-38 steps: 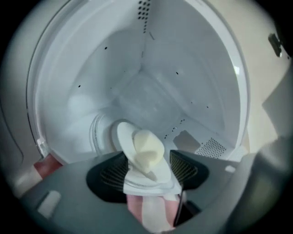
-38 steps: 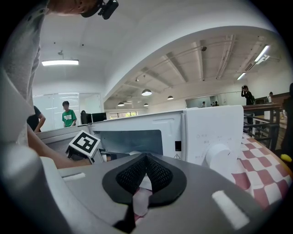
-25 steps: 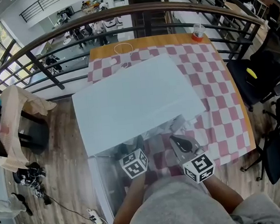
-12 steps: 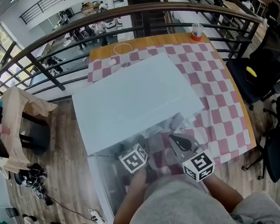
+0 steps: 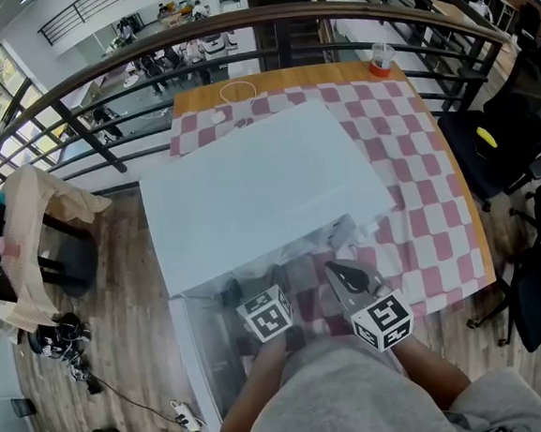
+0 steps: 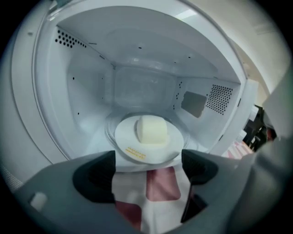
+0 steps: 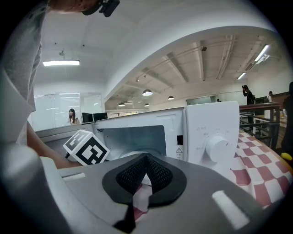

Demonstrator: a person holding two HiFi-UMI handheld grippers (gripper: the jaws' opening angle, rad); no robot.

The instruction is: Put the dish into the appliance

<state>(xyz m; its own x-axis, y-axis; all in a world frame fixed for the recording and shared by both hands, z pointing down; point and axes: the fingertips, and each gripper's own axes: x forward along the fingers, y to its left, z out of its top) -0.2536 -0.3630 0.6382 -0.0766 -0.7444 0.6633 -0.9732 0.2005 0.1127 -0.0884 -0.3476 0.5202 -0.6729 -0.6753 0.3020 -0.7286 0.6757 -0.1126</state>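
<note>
The dish point(image 6: 133, 153) is sitting inside the microwave point(image 6: 87, 96).
My left claw point(image 6: 147, 165) is just opening wide before it, empty; my right claw point(image 7: 144, 172) is resting closed outside.

The head view looks steeply down from above onto the top of the microwave point(image 5: 259, 197) and the checked counter point(image 5: 430, 215). The left gripper view sits close at the open front, facing into the cavity point(image 6: 137, 87). The right gripper view looks almost level at that front from nearby; both share the cavity.
</note>
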